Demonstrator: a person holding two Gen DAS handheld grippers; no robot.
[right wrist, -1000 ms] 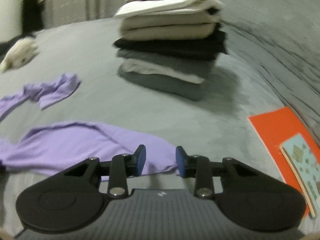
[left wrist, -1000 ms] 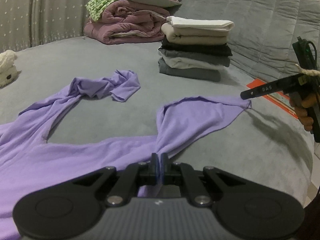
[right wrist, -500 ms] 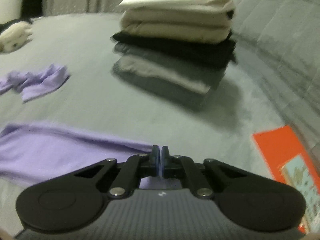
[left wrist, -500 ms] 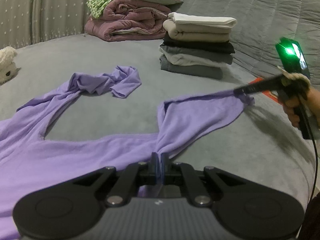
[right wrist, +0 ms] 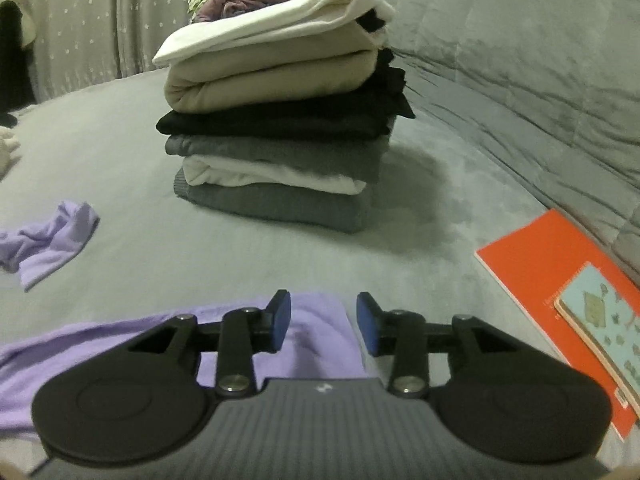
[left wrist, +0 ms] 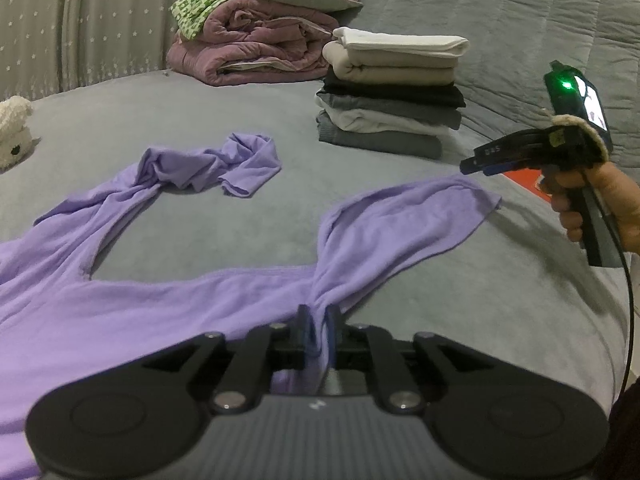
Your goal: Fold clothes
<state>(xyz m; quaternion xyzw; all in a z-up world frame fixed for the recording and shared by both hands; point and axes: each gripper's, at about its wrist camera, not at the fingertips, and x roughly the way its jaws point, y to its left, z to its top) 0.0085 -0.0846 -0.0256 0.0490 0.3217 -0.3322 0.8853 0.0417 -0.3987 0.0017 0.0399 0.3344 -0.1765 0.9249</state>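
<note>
Looking along the left gripper (left wrist: pixel 318 330) at the bottom centre of the left wrist view, its jaws are opening after a tight pinch, with a gathered fold of the purple shirt (left wrist: pixel 140 312) still between the pads. The shirt spreads over the grey bed (left wrist: pixel 500 300) toward the lower left, one sleeve (left wrist: pixel 404 220) now drawn out flat toward the right, the other sleeve (left wrist: pixel 208 164) still crumpled at centre left. At right, the right gripper (left wrist: pixel 472 164) hovers just above the sleeve's end. In the right wrist view, the right gripper (right wrist: pixel 323 322) is opening and holds nothing, the released sleeve end (right wrist: pixel 316 336) lying beneath it; the folded stack (right wrist: pixel 280 120) sits above. Judging from this, straightening that sleeve is finished and folding can follow.
</note>
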